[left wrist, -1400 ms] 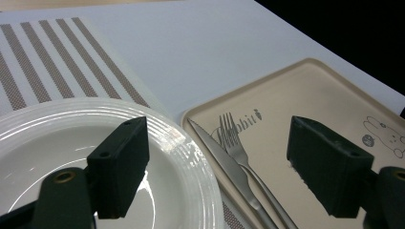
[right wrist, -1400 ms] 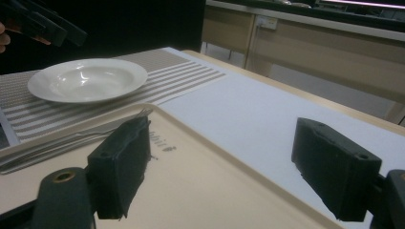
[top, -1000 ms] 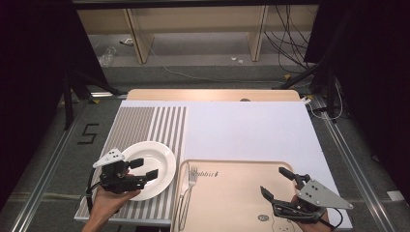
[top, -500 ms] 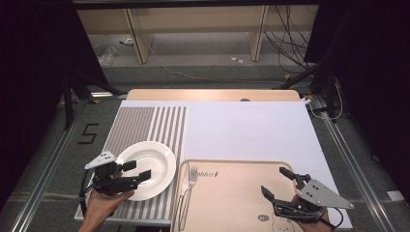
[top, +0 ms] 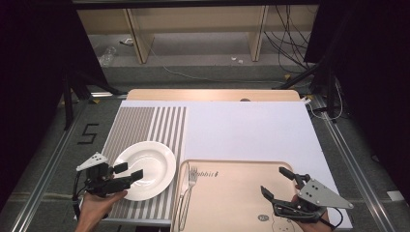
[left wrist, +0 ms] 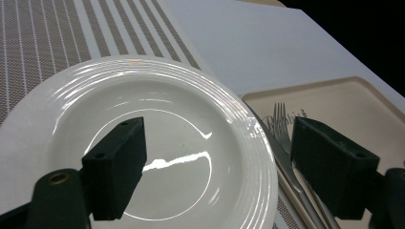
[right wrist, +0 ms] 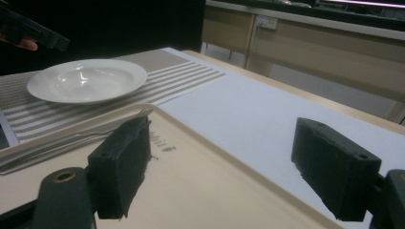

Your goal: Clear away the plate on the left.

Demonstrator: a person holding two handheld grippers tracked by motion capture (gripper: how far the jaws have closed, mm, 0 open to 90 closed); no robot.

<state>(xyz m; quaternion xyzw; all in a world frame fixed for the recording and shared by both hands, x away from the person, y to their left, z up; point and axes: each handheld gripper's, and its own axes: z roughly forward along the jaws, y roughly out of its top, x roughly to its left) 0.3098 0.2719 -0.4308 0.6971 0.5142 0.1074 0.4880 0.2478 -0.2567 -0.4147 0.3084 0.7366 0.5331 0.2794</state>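
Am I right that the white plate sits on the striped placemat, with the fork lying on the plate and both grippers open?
Not quite: the fork lies on the tray's left edge beside the white plate, as the high view shows. The plate does sit on the striped placemat, and the left gripper and right gripper are both open.

Glossy white ceramic plate (left wrist: 157, 129), ringed rim catching highlights. Woven, matt striped placemat (top: 145, 125) beneath. Shiny metal fork (left wrist: 282, 138) at 3 o'clock. Smooth beige plastic tray (top: 232, 193), satin sheen. Matt white sheet (top: 246, 130) over pale wooden bench (top: 208, 94). Matt black plastic tongs (left wrist: 217, 162).
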